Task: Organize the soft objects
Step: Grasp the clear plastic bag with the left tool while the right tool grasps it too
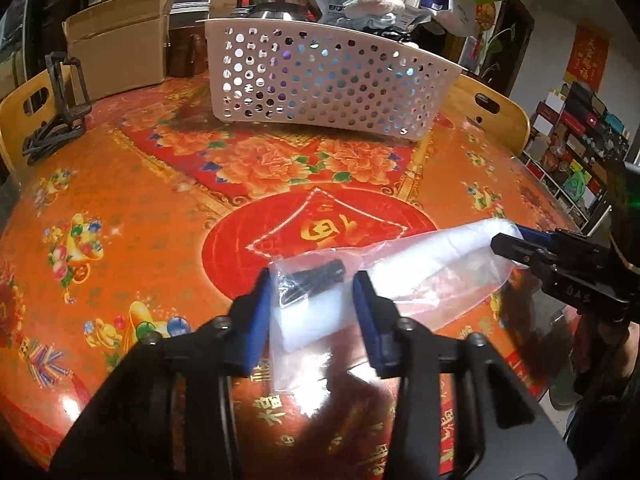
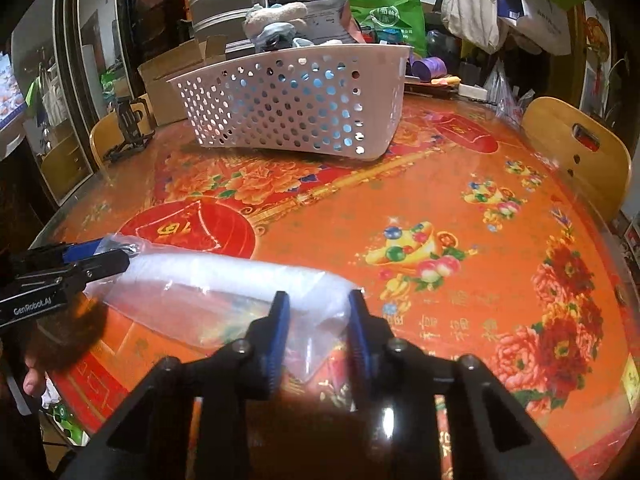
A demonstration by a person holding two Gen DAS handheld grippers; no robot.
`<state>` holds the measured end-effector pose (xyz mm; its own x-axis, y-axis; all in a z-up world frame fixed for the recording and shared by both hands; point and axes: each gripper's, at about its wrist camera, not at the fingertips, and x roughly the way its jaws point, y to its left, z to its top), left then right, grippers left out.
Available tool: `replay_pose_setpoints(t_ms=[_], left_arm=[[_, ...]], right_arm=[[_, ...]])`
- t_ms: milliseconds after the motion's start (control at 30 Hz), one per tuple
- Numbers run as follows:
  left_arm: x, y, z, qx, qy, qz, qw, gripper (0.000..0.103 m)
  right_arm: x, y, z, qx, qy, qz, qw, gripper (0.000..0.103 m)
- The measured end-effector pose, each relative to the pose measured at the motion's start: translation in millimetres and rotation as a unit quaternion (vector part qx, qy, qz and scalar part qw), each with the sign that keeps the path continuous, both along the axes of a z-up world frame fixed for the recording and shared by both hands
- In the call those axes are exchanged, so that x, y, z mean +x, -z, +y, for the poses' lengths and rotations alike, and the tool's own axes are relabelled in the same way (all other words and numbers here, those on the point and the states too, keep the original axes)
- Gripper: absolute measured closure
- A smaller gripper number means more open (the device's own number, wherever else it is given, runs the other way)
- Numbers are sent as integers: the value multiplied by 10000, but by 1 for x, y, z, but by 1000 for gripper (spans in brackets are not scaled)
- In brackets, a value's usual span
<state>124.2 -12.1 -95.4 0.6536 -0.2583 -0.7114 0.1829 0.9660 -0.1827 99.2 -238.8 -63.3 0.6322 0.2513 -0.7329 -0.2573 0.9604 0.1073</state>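
The bench (image 1: 120, 208) wears a glossy orange and red cloth printed with peonies. At its far side stand a white perforated basket (image 1: 320, 80), a cardboard box (image 1: 120, 48) and a black stand (image 1: 60, 100) on the left. Near the front lies a clear plastic bag (image 1: 360, 292) with white contents.

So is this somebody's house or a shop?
Probably a home, maybe its dining room. A round table wears a festive red and orange cover, wooden chairs stand around it, and cloth bags and cardboard boxes are piled behind.
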Motion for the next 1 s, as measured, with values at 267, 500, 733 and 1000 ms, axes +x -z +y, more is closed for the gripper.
replay_pose_setpoints(t_ms=[267, 500, 733, 1000], left_arm=[[-6, -3, 7, -248, 75, -202, 9995, 89], [-14, -12, 14, -343, 72, -391, 9986, 89], [-22, -22, 17, -412, 97, -566, 9975, 89], [-29, -37, 22, -493, 80, -764, 9958, 89]], right_arm=[[-11, -1, -5, 334, -45, -1, 9994, 95], [-22, -11, -3, 462, -104, -152, 9988, 95], [-28, -18, -3, 598, -133, -251, 9978, 95], [-33, -34, -3, 654, -159, -448, 9967, 95]])
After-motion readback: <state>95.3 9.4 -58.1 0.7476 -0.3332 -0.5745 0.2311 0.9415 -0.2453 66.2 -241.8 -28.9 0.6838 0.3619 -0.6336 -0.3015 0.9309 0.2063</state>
